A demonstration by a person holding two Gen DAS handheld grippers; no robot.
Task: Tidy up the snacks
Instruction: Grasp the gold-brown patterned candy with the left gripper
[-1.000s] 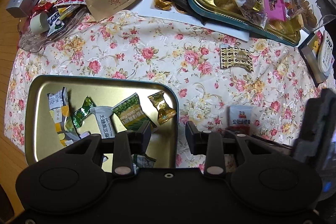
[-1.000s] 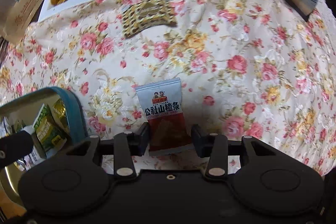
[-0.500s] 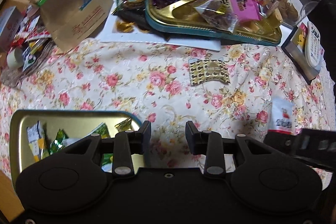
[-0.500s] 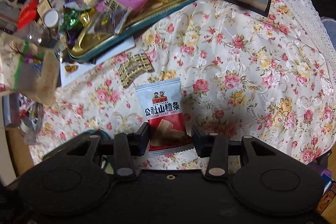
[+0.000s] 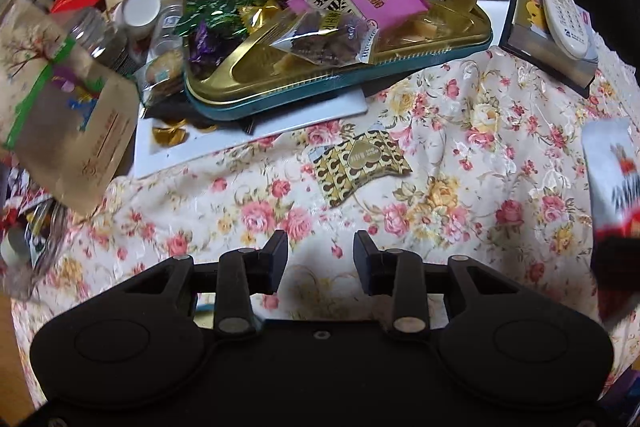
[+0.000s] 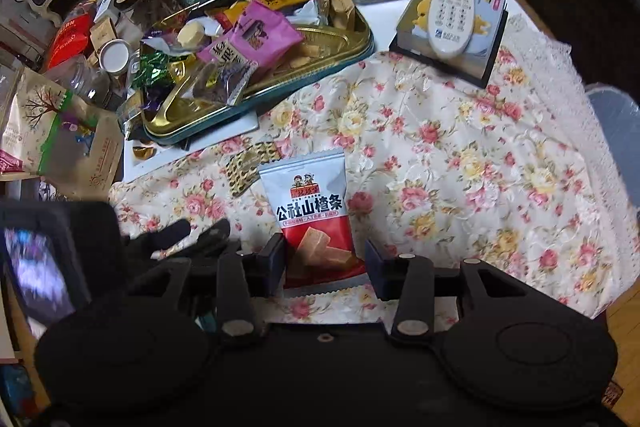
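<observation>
My right gripper [image 6: 324, 259] is shut on a white and red snack packet [image 6: 312, 211] and holds it up above the floral tablecloth [image 6: 460, 155]. The same packet shows blurred at the right edge of the left wrist view [image 5: 612, 171]. My left gripper [image 5: 320, 251] is open and empty over the cloth, just short of a brown and gold patterned packet [image 5: 360, 163], which also shows in the right wrist view [image 6: 248, 167]. The gold tray with sorted snacks is out of view.
A gold tin tray [image 5: 340, 75] heaped with snacks sits at the back on a white board, also in the right wrist view [image 6: 280, 83]. A paper bag [image 5: 68, 123] stands left. A remote [image 6: 452, 7] lies on a box back right. Jars and apples stand behind.
My right gripper has lifted the white and red packet off the cloth. My left gripper has moved forward away from the gold tray of sorted snacks, toward the patterned packet.
</observation>
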